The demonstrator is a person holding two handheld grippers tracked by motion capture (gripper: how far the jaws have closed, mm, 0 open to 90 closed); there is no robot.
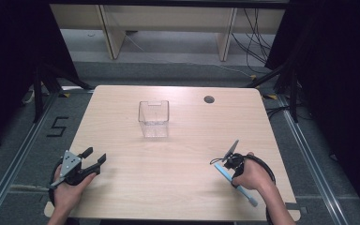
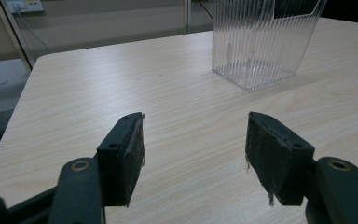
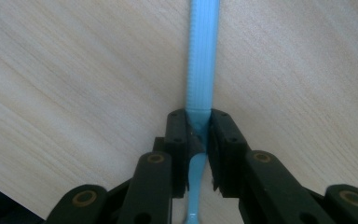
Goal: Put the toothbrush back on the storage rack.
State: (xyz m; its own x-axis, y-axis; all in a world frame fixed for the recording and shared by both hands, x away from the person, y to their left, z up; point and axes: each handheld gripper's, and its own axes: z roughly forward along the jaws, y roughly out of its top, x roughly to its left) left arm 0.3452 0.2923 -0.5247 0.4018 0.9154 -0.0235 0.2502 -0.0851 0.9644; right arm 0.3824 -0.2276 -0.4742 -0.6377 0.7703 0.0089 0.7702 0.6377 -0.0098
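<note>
Toothbrush point(image 3: 203, 56) head beyond frame edge

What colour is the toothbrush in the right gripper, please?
Light blue toothbrush; clearest in the right gripper view.

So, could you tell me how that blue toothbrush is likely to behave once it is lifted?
The blue toothbrush looks slim and light. Its ridged handle should resist slipping between the right gripper pads. Gripped partway along, it may pivot slightly.
</note>
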